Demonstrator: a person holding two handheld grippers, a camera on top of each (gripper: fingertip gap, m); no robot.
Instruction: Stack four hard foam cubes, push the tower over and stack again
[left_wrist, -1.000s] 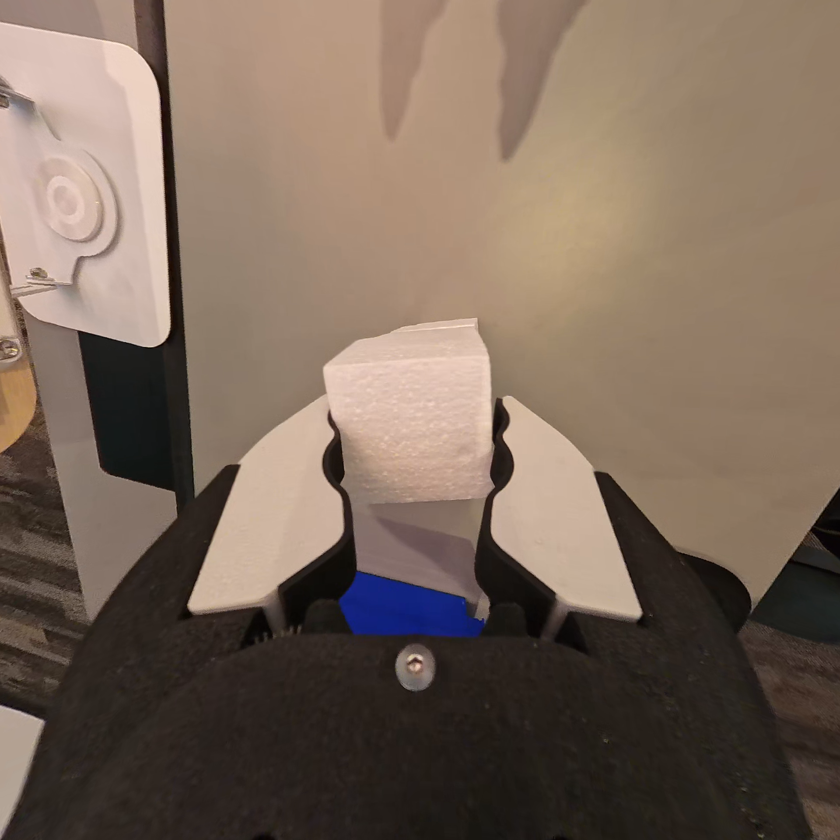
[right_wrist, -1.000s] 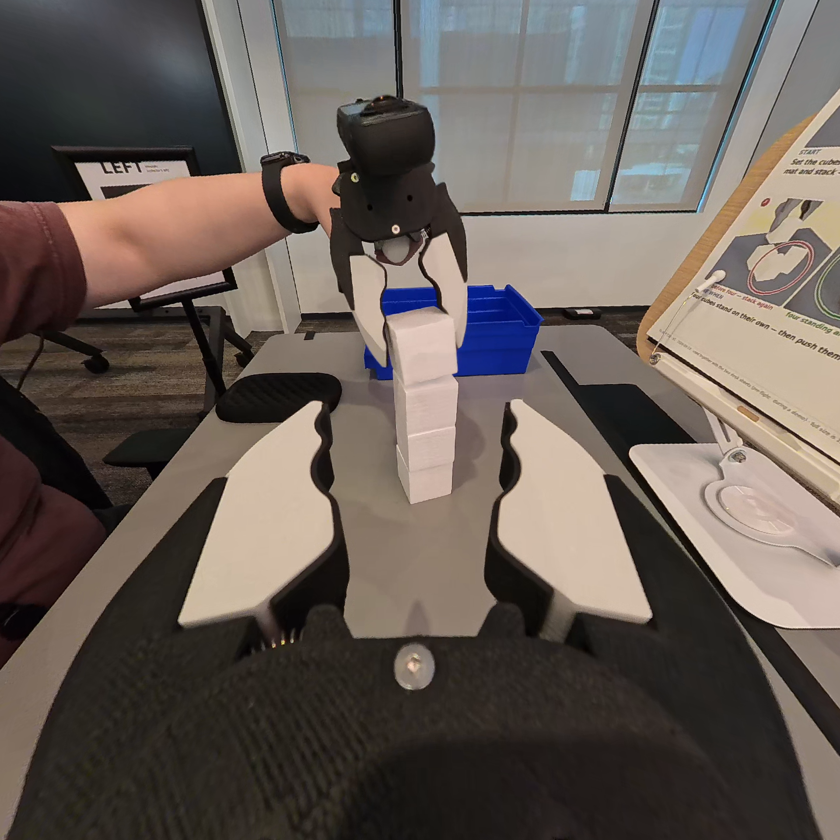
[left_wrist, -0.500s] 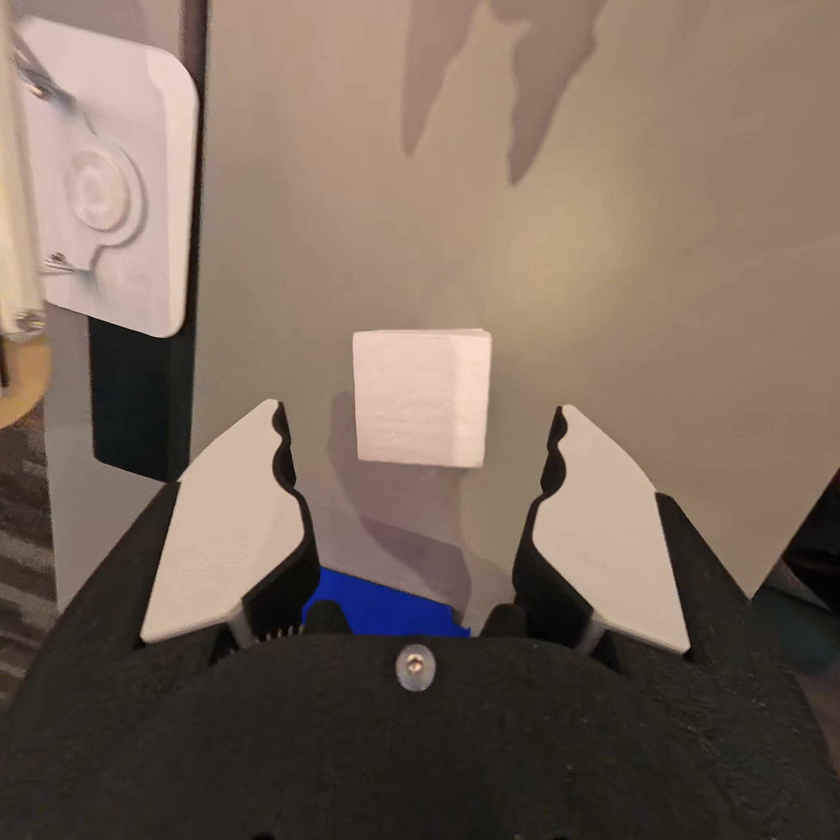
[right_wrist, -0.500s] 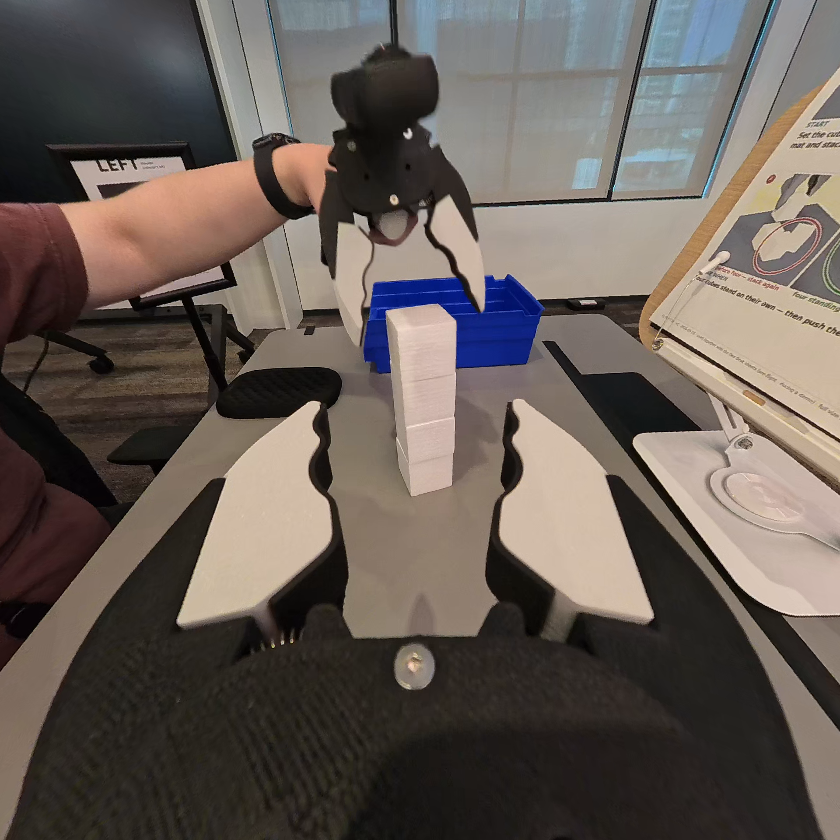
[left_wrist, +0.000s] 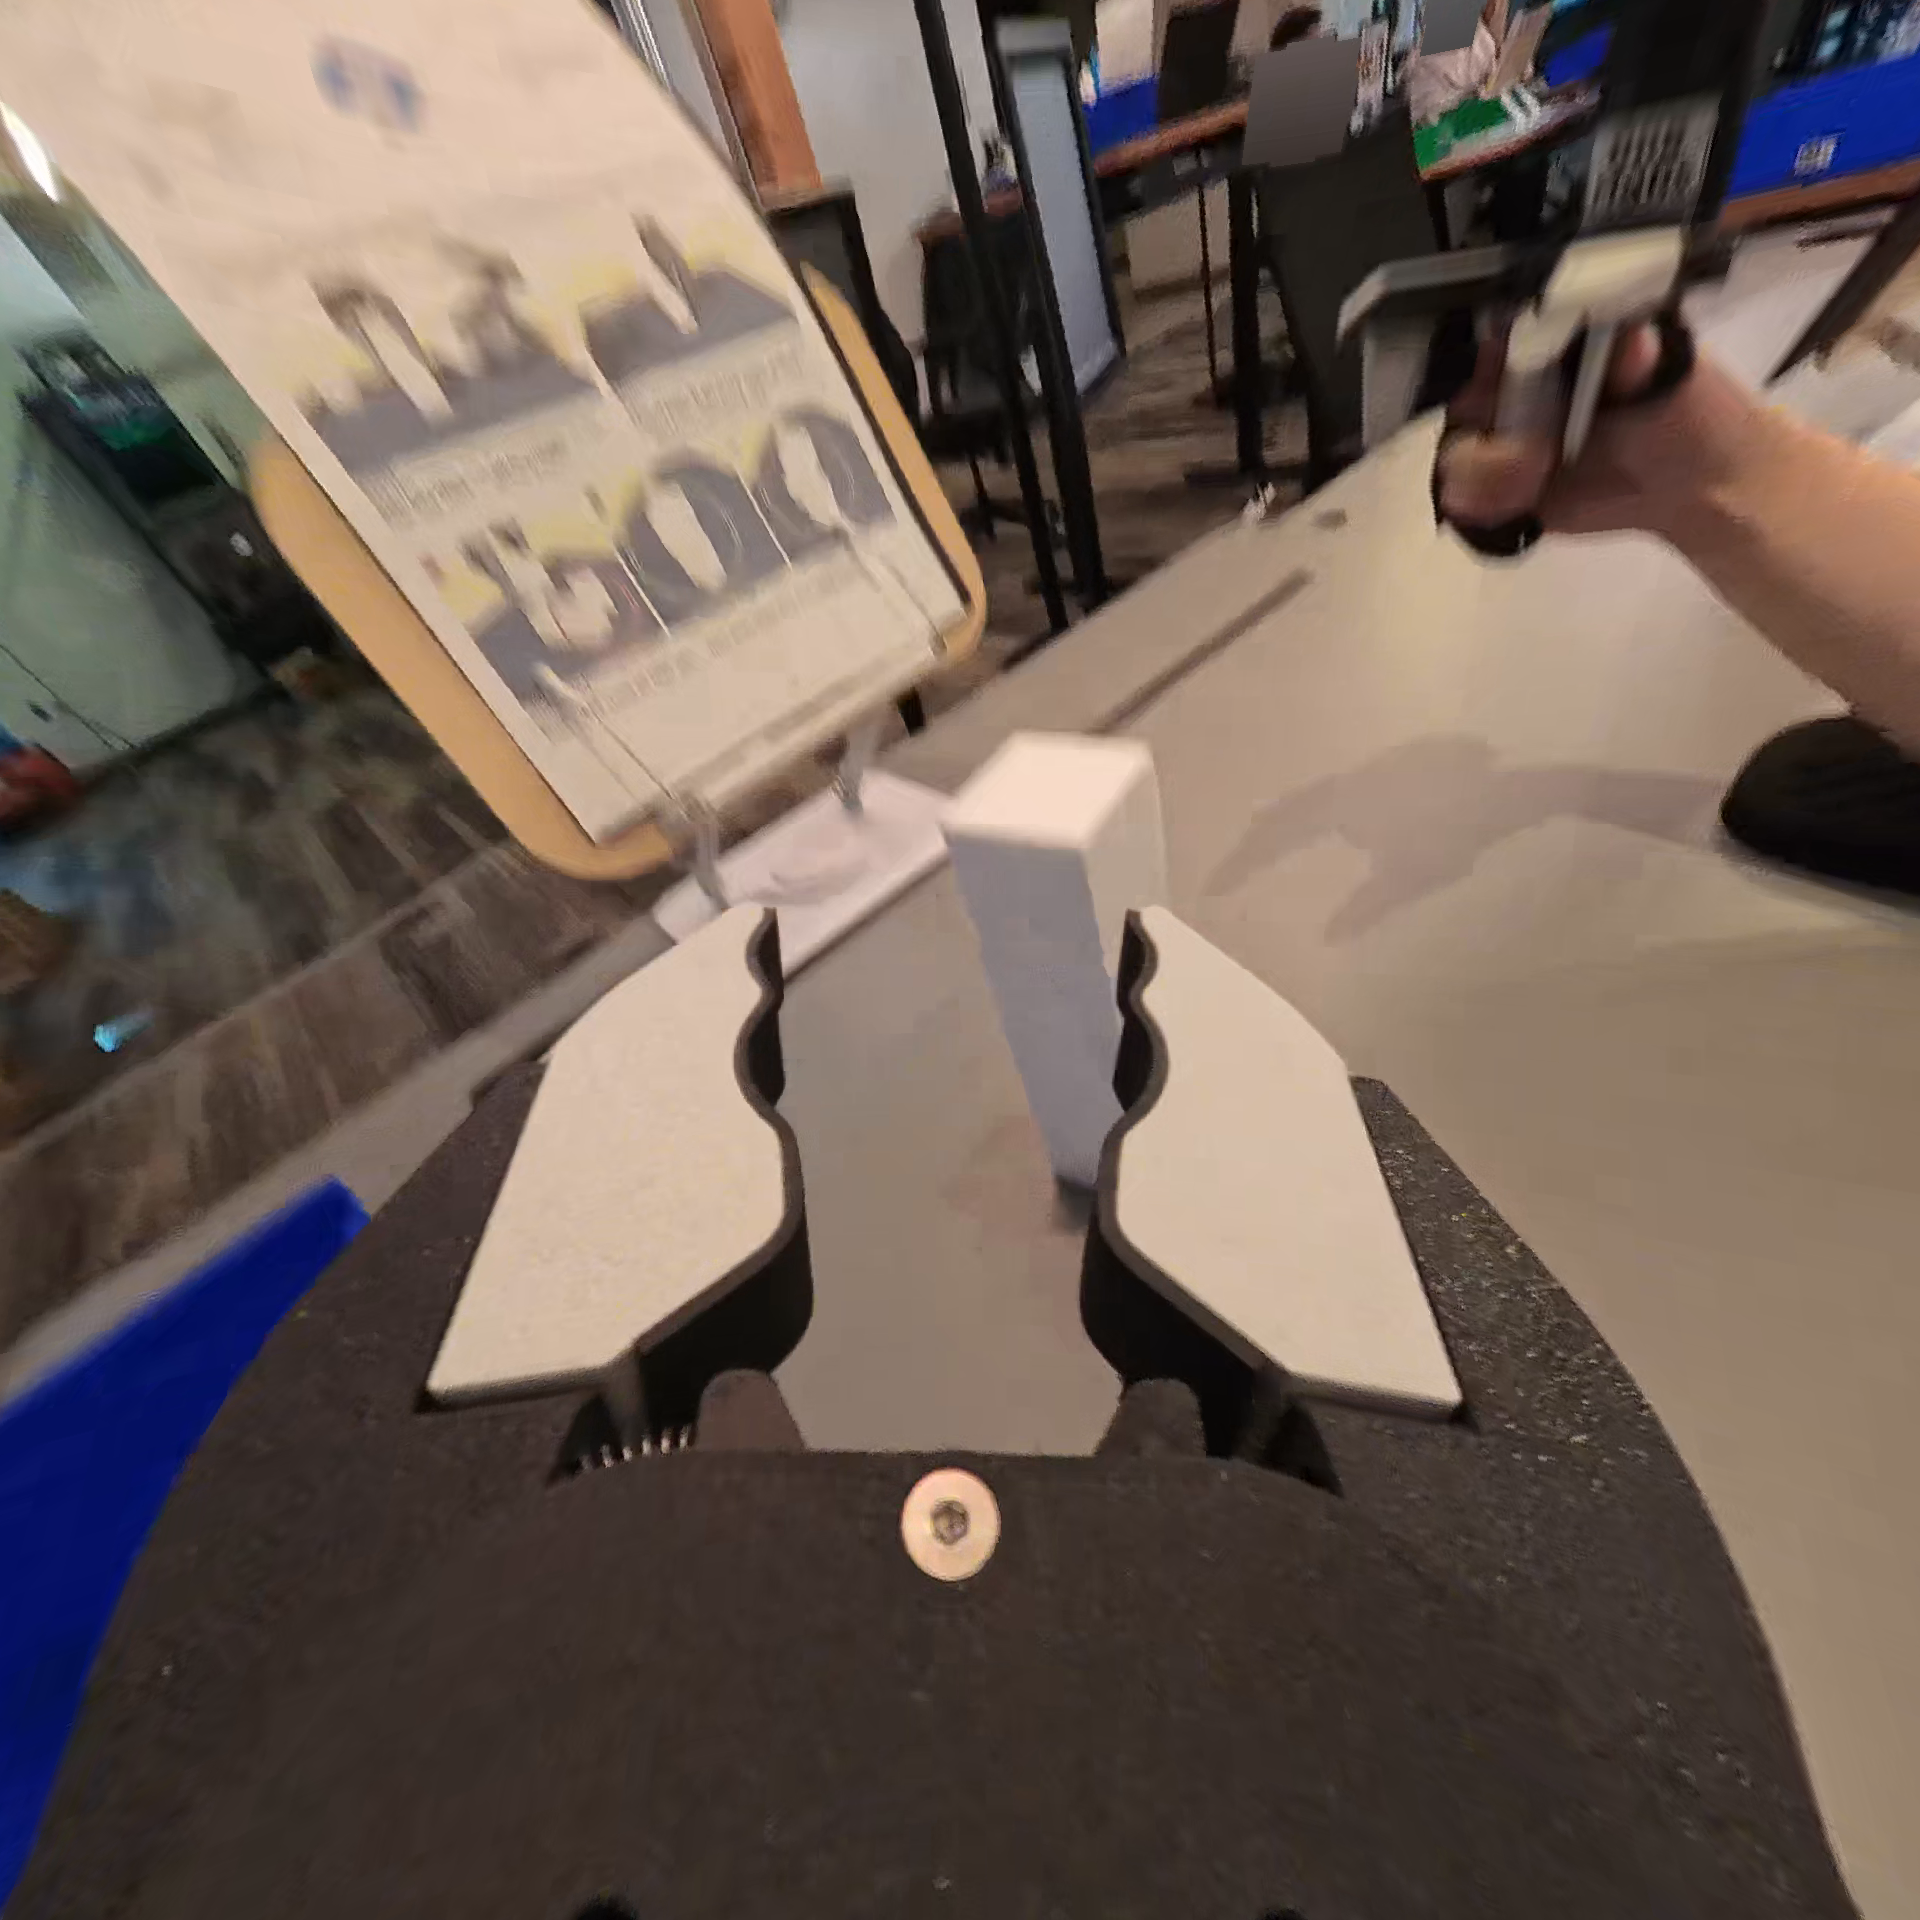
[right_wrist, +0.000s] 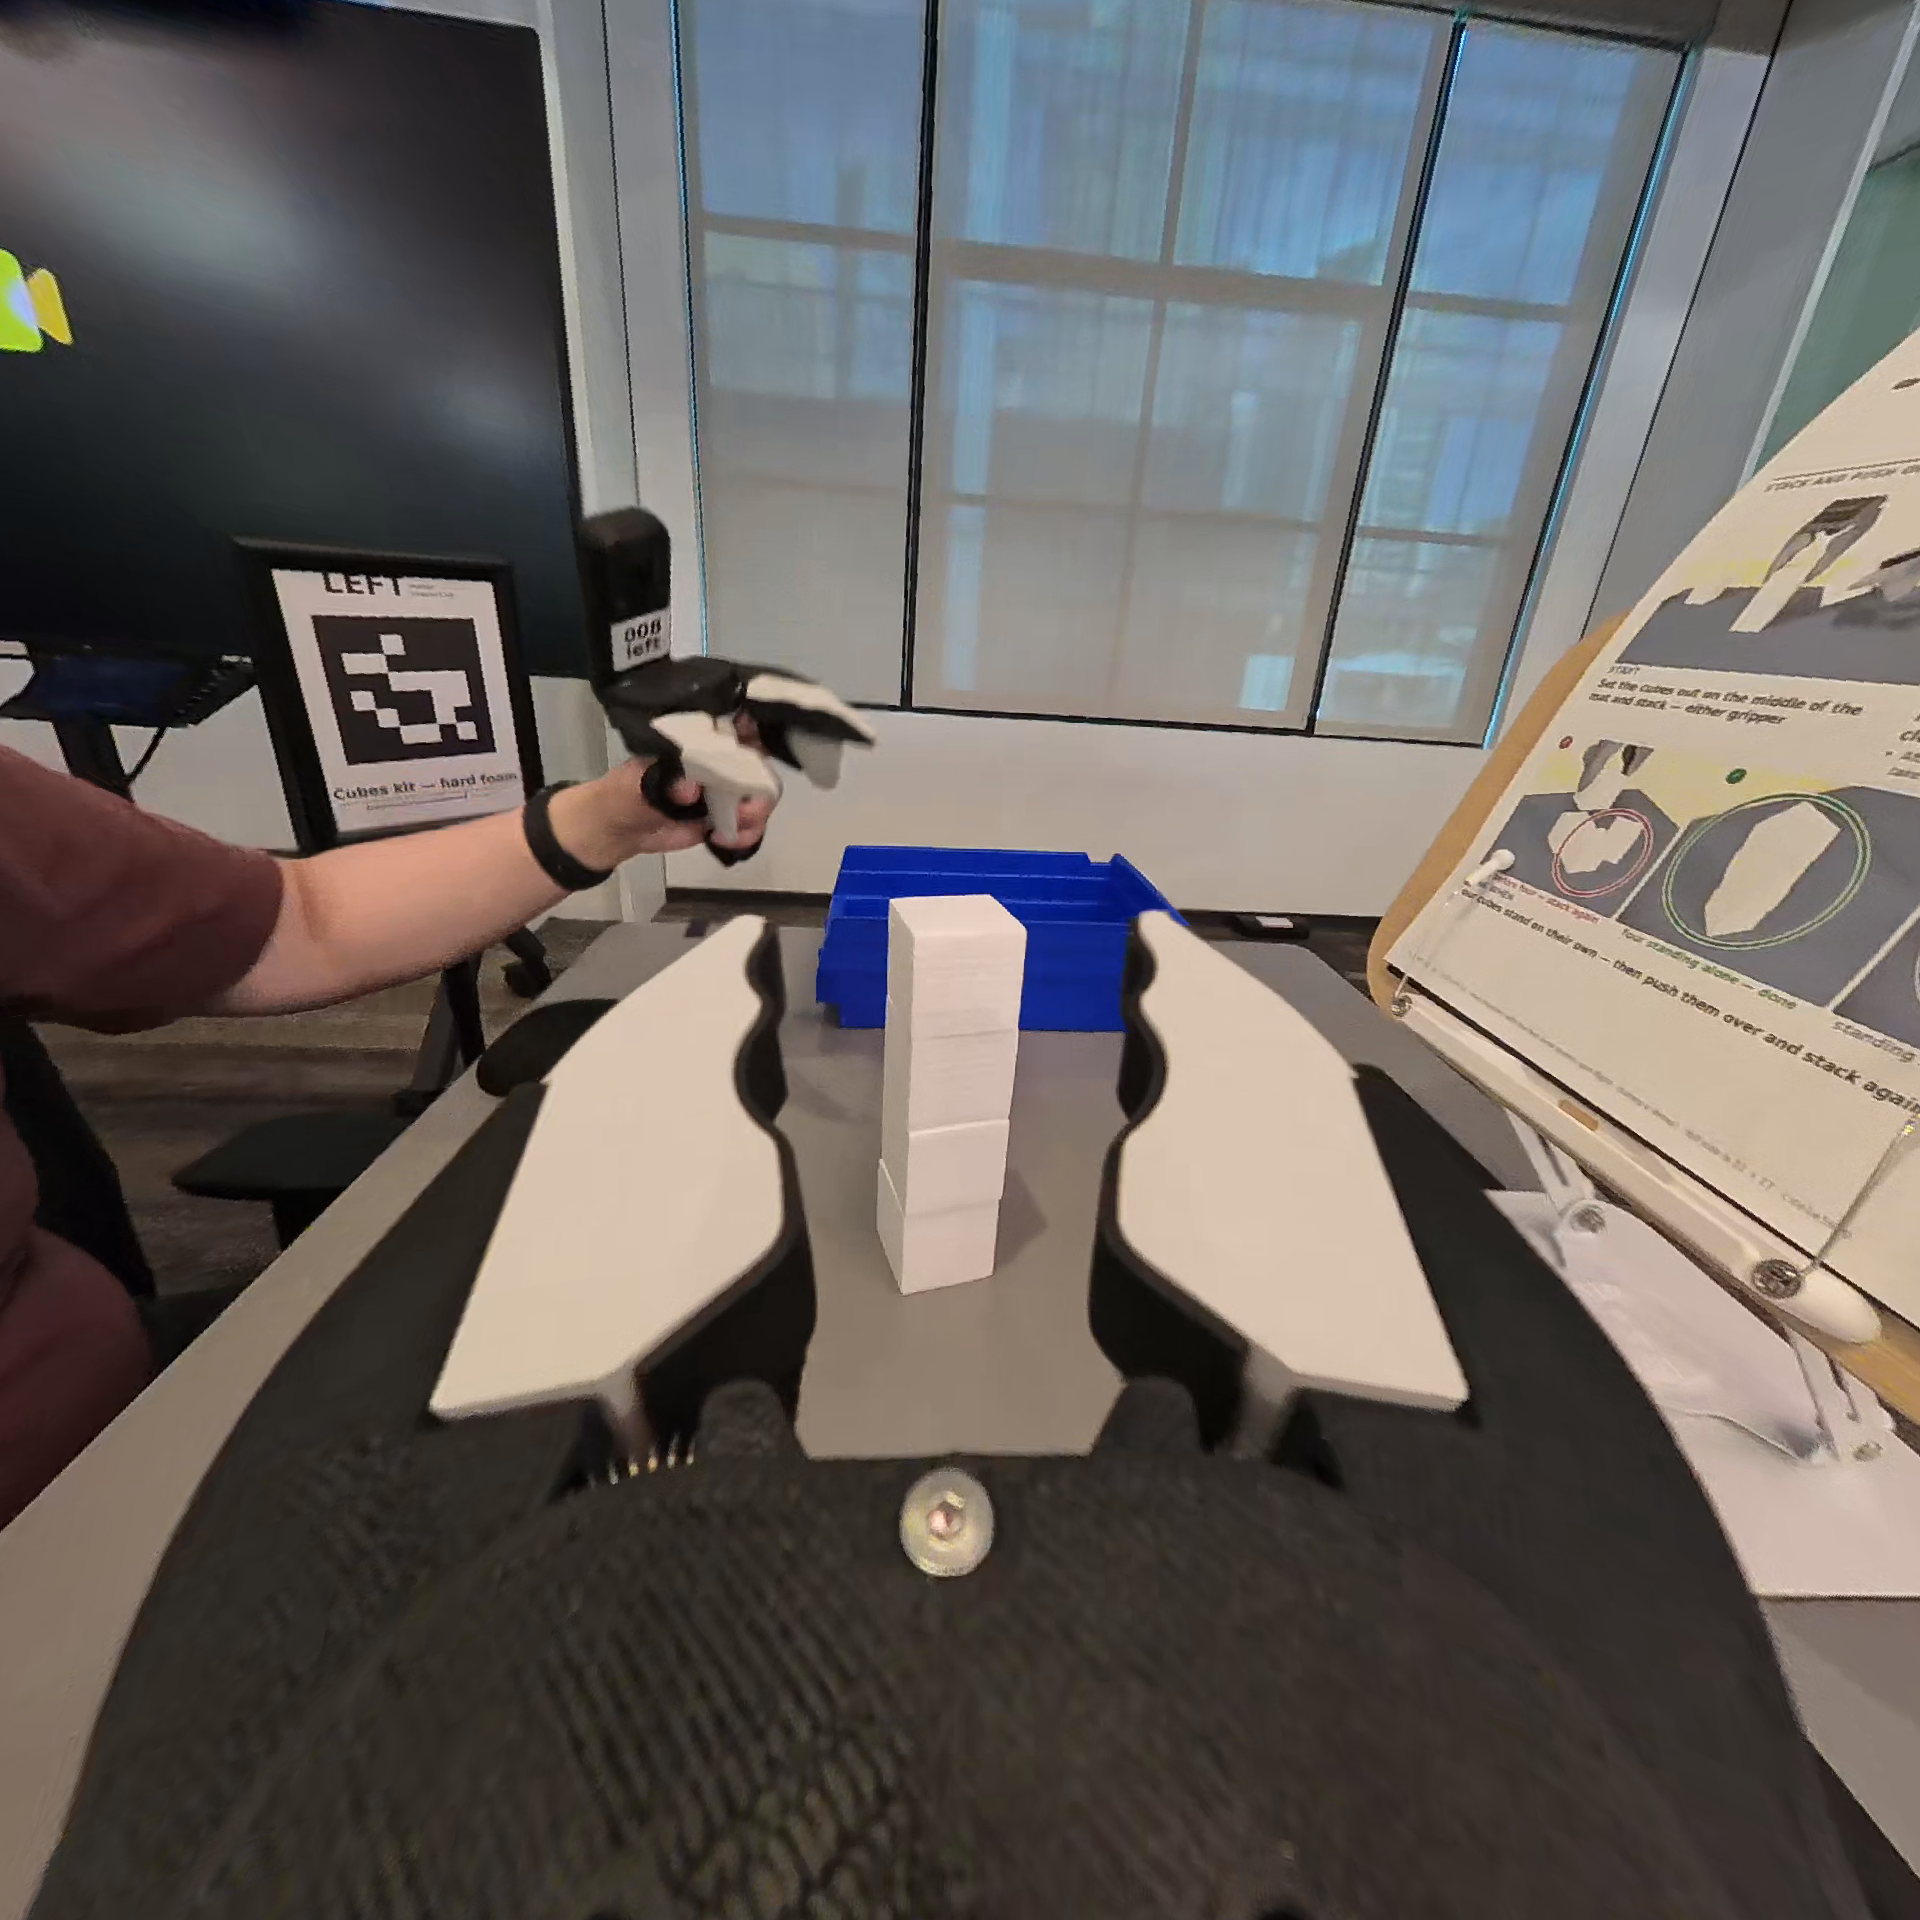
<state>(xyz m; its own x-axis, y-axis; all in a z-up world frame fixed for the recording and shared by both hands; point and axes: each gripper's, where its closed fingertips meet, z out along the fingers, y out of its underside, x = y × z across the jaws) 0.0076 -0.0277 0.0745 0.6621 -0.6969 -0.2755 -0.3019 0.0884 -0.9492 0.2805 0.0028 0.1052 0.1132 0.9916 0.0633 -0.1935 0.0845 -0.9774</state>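
A tower of four white foam cubes (right_wrist: 948, 1091) stands upright on the grey table (right_wrist: 935, 1371). My right gripper (right_wrist: 951, 935) is open and empty. It is short of the tower, which shows between its fingers with room on both sides. My left gripper (right_wrist: 790, 748) is held up in the air to the left of the tower and above its top, apart from it. In the left wrist view my left gripper (left_wrist: 951, 925) is open and empty, and the tower (left_wrist: 1049, 935) stands beyond it on the table, untouched. That view is blurred.
A blue bin (right_wrist: 1060, 935) stands on the table behind the tower. An instruction board on a wooden stand (right_wrist: 1714, 883) with a white base (right_wrist: 1683, 1403) is at the right. A black arm pad (right_wrist: 540, 1039) lies at the left table edge. One gripper's finger ends stand about 30 cm off the other's.
My left gripper let go of the top cube, opened wide, lifted off and swung away to the left, then its jaws narrowed on nothing. The tower stays standing. My right gripper's jaws narrowed a little.
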